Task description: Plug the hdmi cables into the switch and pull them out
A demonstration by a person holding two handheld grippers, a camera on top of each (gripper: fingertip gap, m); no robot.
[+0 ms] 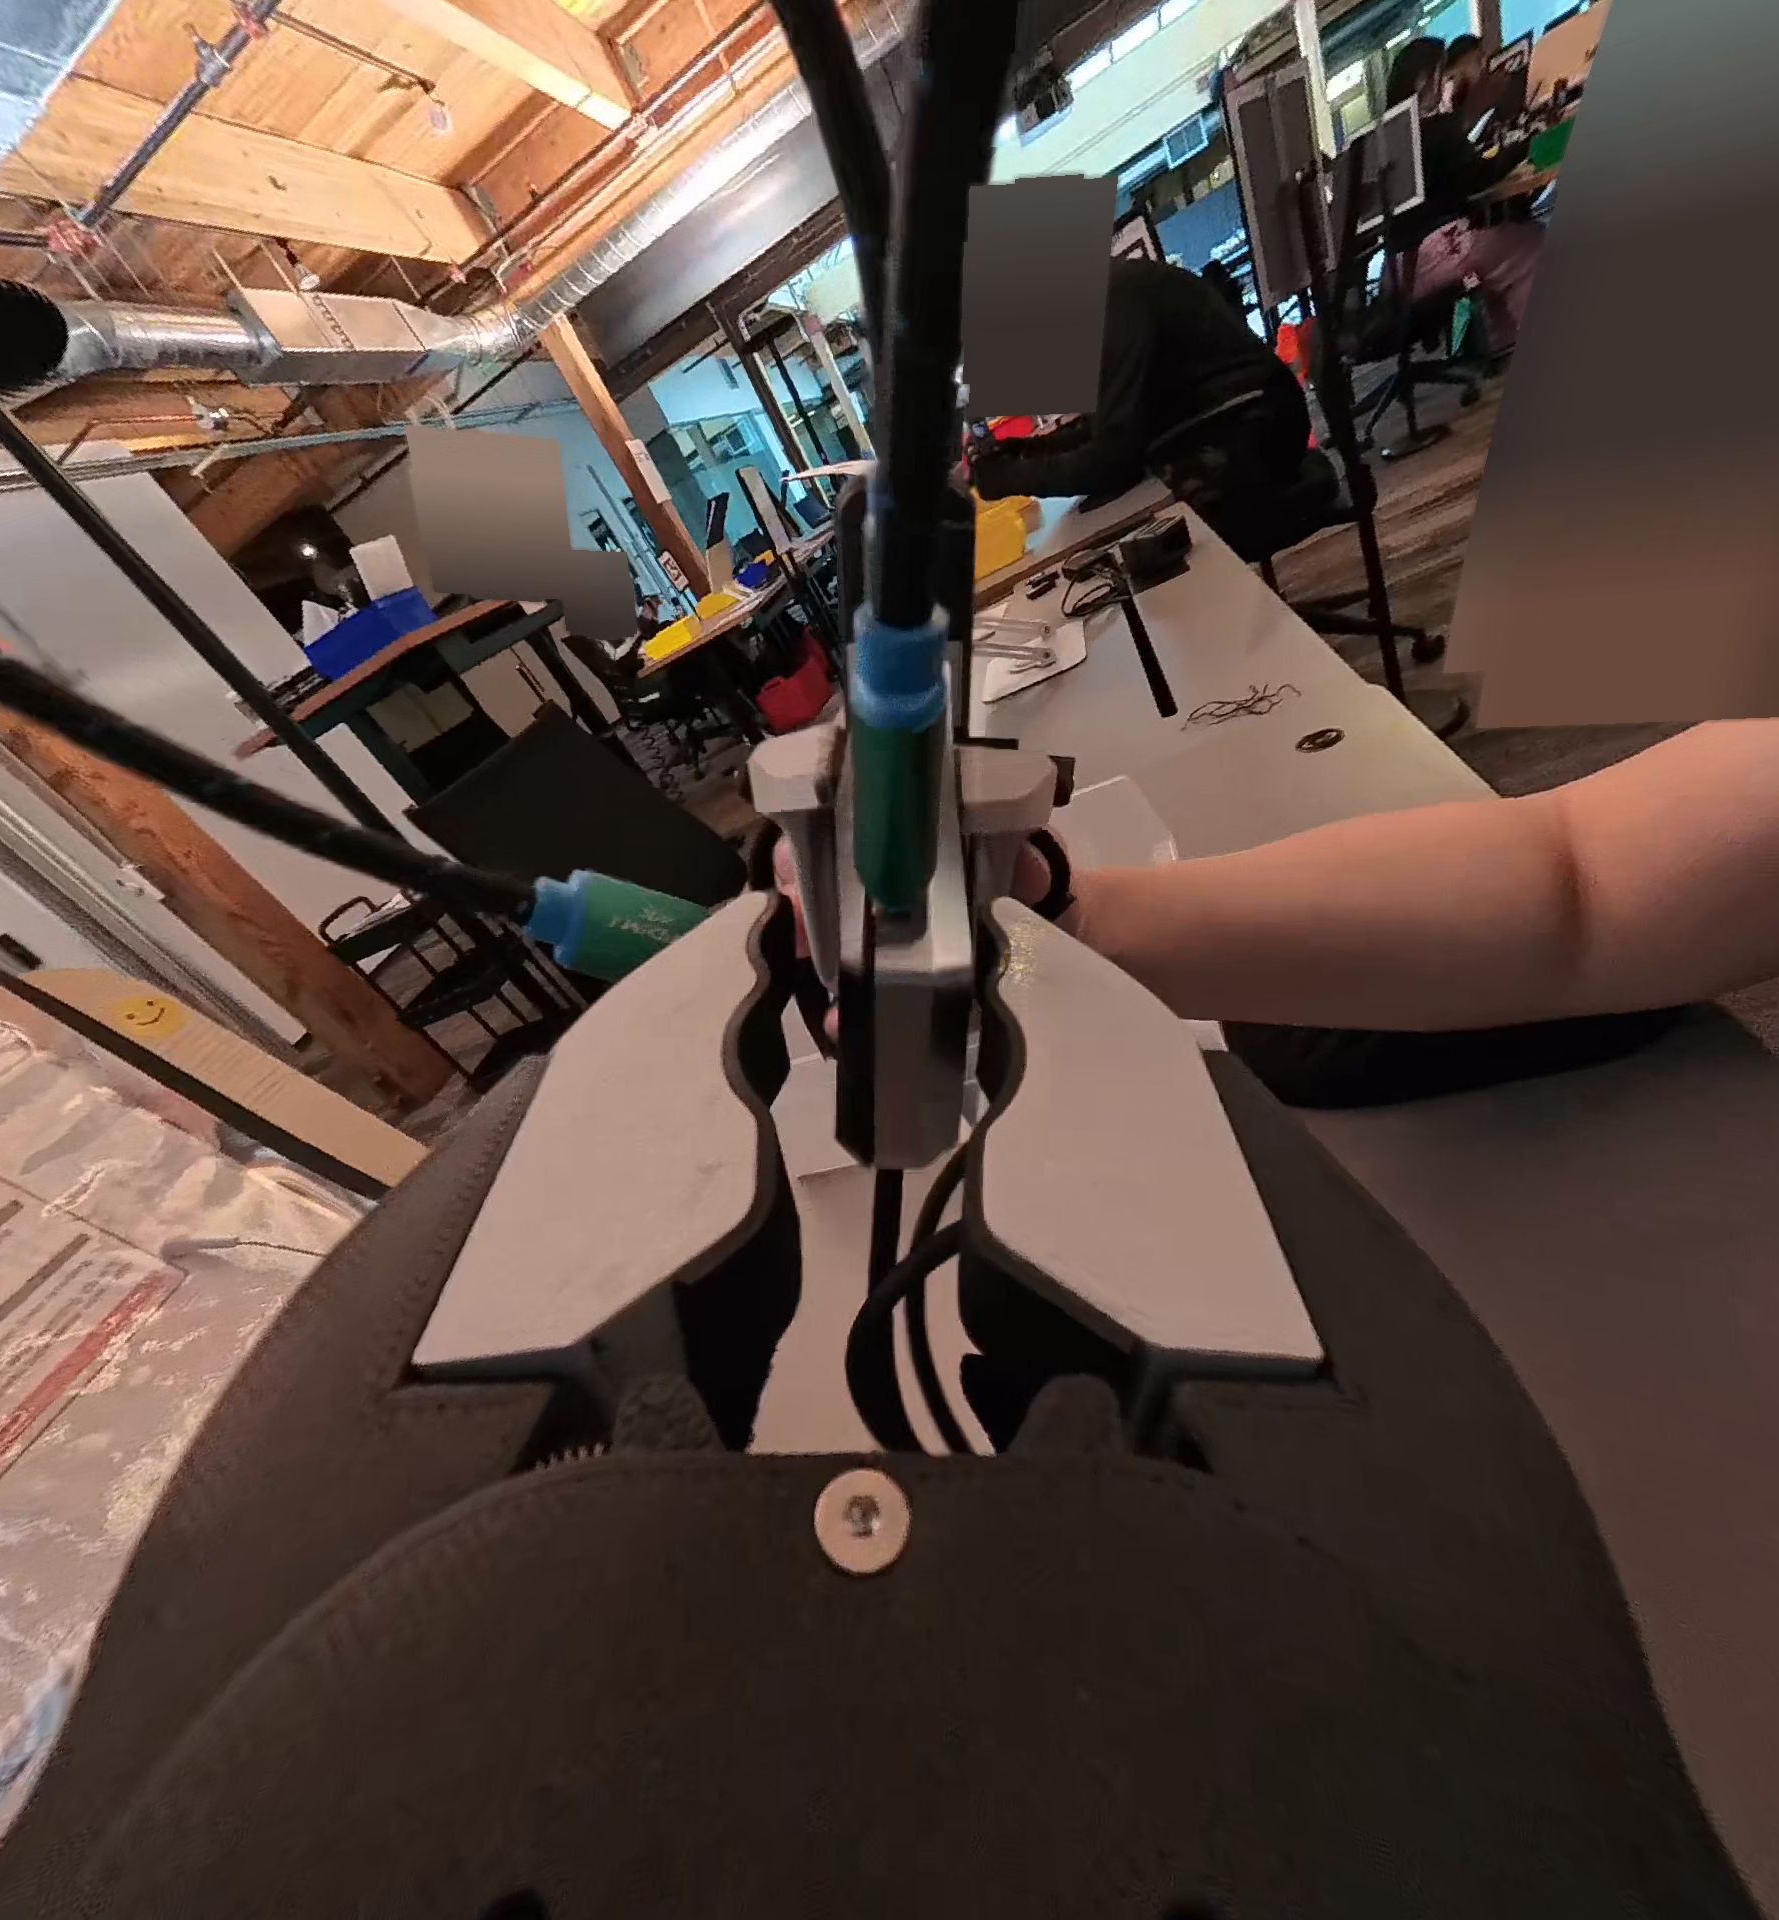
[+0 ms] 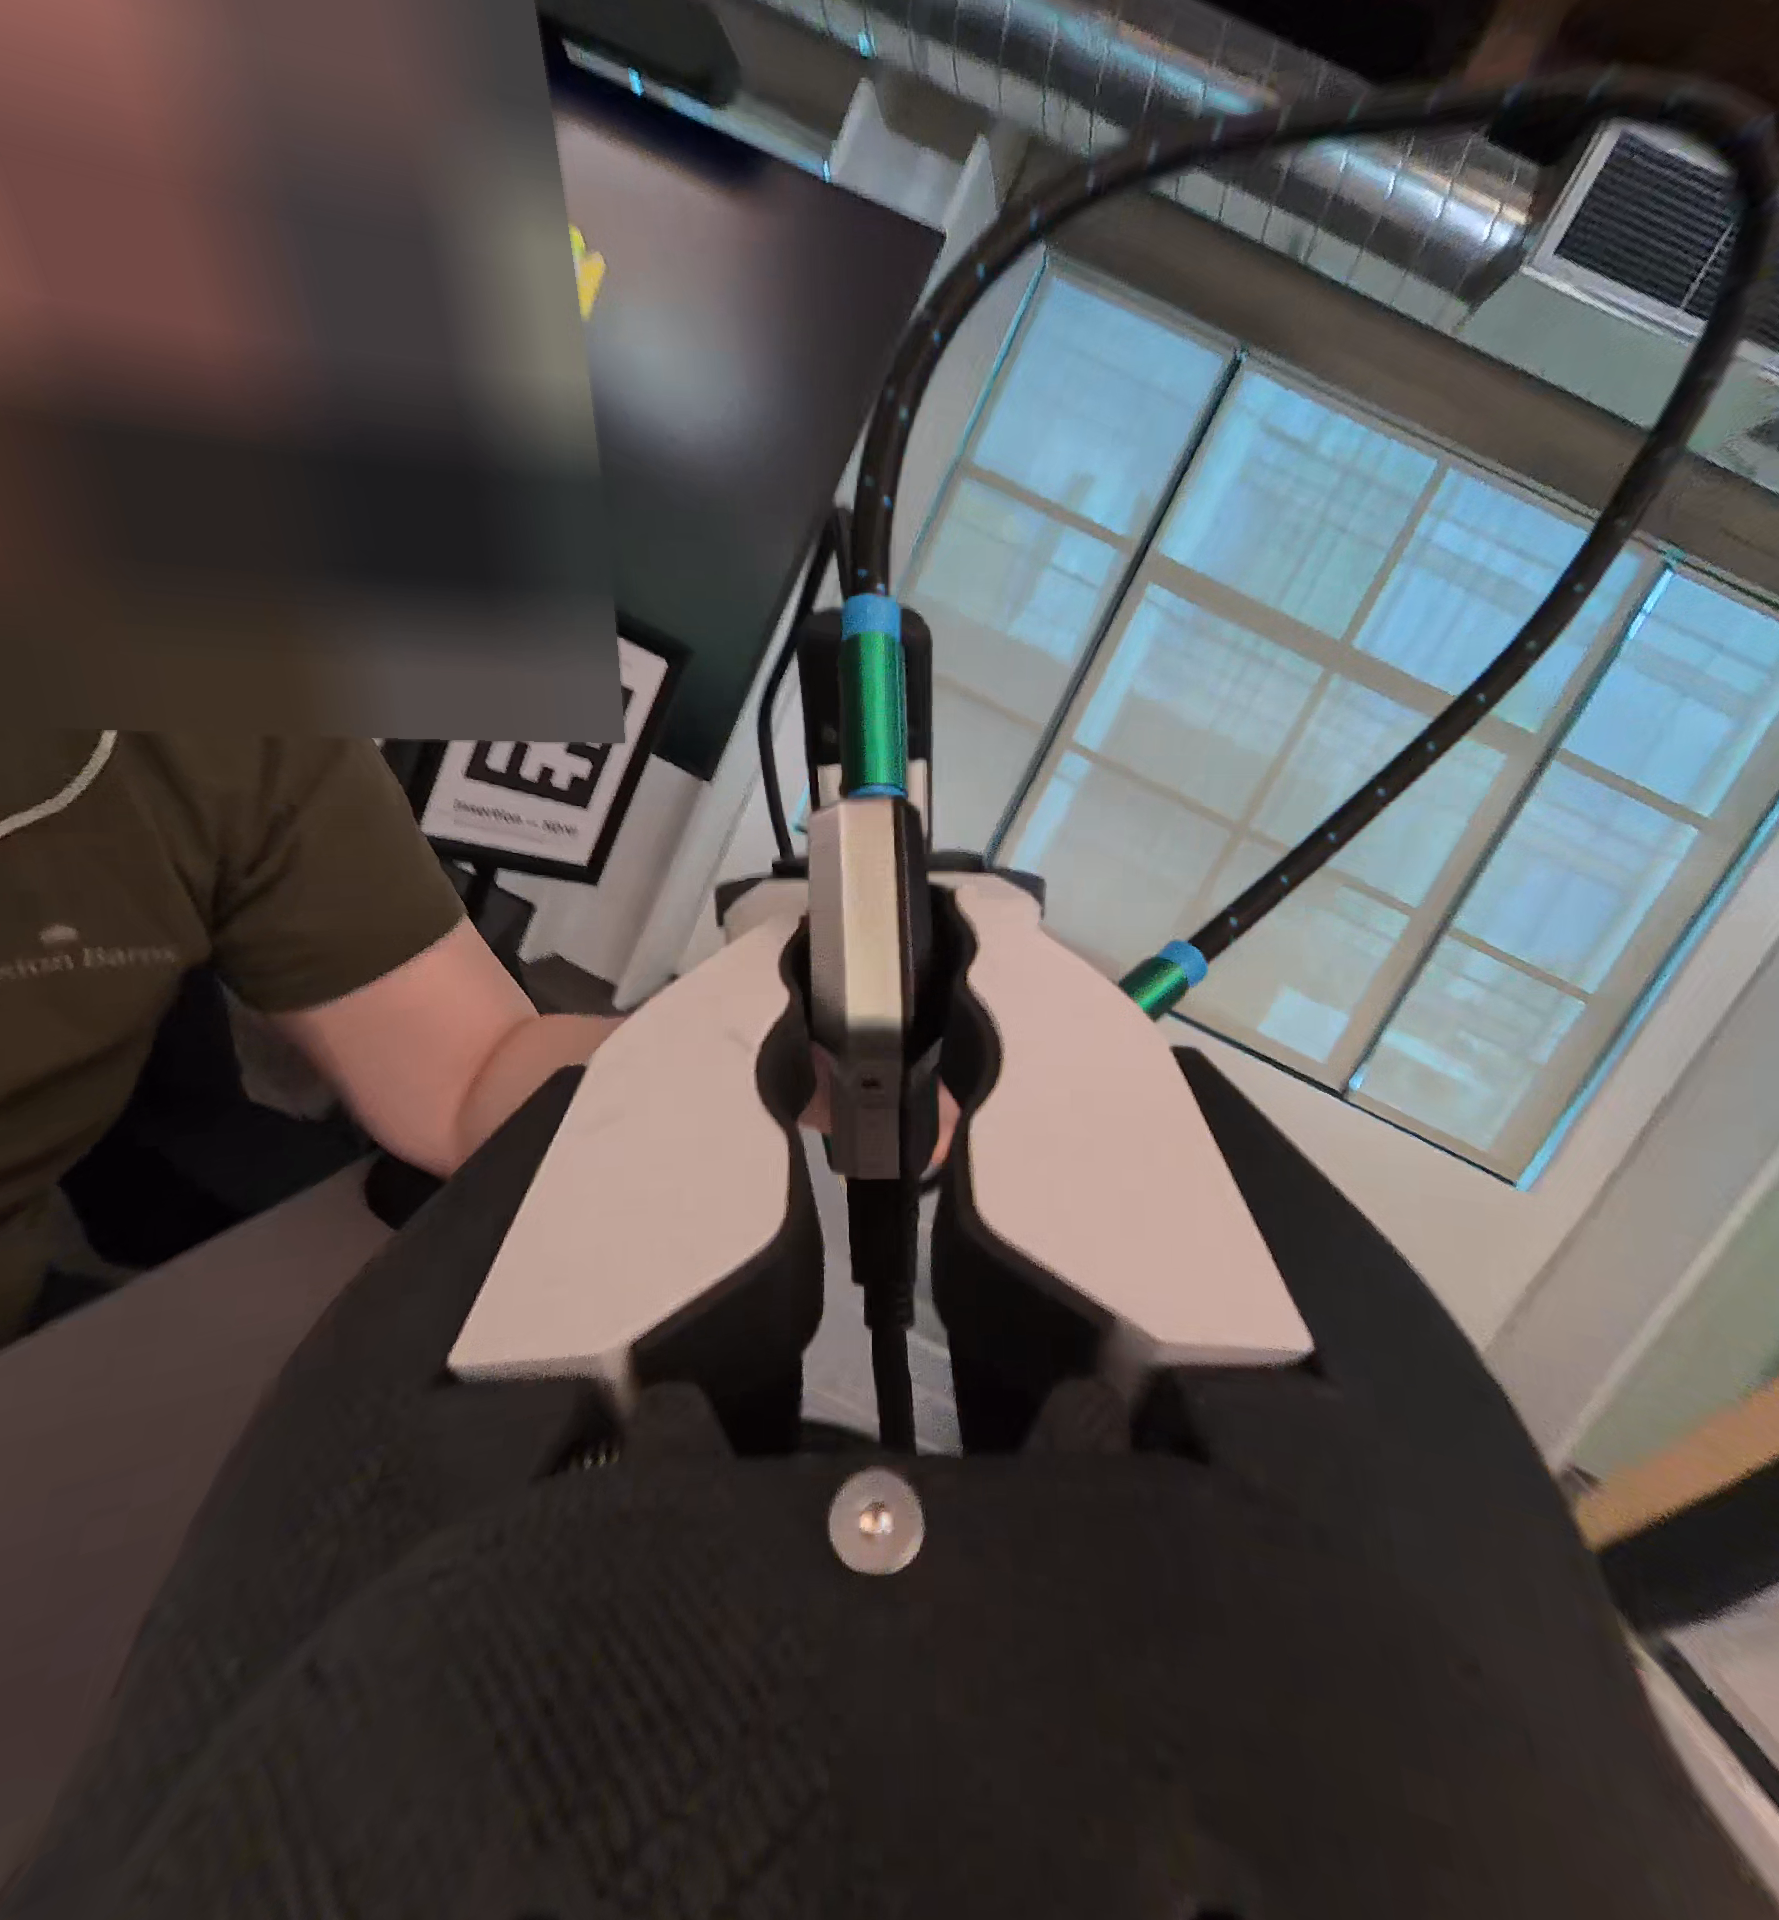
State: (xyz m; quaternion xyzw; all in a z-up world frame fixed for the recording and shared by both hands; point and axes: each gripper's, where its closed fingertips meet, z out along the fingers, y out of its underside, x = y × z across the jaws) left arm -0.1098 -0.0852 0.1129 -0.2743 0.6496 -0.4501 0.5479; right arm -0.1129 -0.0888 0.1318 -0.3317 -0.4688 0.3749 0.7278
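A silver HDMI switch (image 1: pixel 916 1029) stands on edge between the fingers of both grippers, which face each other. A green HDMI plug with a blue collar (image 1: pixel 890 810) sits in its upper end, and a black cable leaves its lower end. My left gripper (image 1: pixel 885 914) is around the switch with a gap on its left side. My right gripper (image 2: pixel 869 935) is shut on the switch (image 2: pixel 859 977), with the plugged green connector (image 2: pixel 872 717) above it. A second green plug (image 1: pixel 615 925) hangs loose on its braided cable and also shows in the right wrist view (image 2: pixel 1160 982).
A person's forearm (image 1: pixel 1487 883) reaches in from the right, and their olive shirt (image 2: pixel 137 935) fills the left of the right wrist view. A long white table (image 1: pixel 1228 644) carries tools and cables. Windows (image 2: pixel 1332 727) lie behind.
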